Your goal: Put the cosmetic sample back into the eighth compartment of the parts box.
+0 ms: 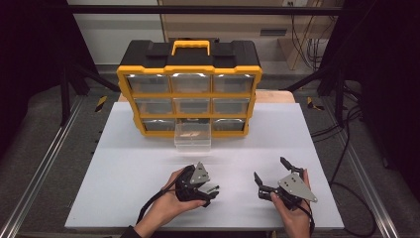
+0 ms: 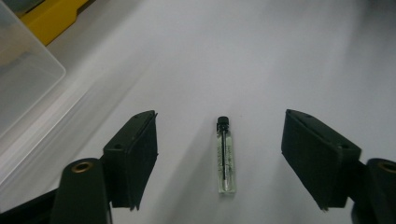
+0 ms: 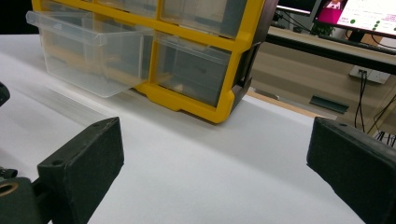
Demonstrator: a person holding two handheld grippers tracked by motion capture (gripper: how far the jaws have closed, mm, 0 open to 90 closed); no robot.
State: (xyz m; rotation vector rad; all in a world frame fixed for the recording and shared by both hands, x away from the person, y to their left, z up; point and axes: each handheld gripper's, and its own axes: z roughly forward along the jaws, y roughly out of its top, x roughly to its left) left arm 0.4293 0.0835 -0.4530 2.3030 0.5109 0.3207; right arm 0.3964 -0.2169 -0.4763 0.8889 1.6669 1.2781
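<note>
A small clear glass vial (image 2: 226,158) with a black cap lies flat on the white tabletop (image 1: 129,168). My left gripper (image 2: 218,122) hovers over it, open, with the vial lying between the two black jaws and touching neither. In the high view the left gripper (image 1: 212,188) is at the near middle of the table, held in a hand. My right gripper (image 1: 270,167) is near the front right, open with nothing between its jaws, and faces the yellow-and-black drawer organizer (image 3: 205,46).
The drawer organizer (image 1: 189,94) stands at the back middle of the table. Its bottom-middle clear drawer (image 1: 192,136) is pulled out toward me; the same drawer (image 2: 23,84) edges into the left gripper view. Cables and metal rails run along both sides of the table.
</note>
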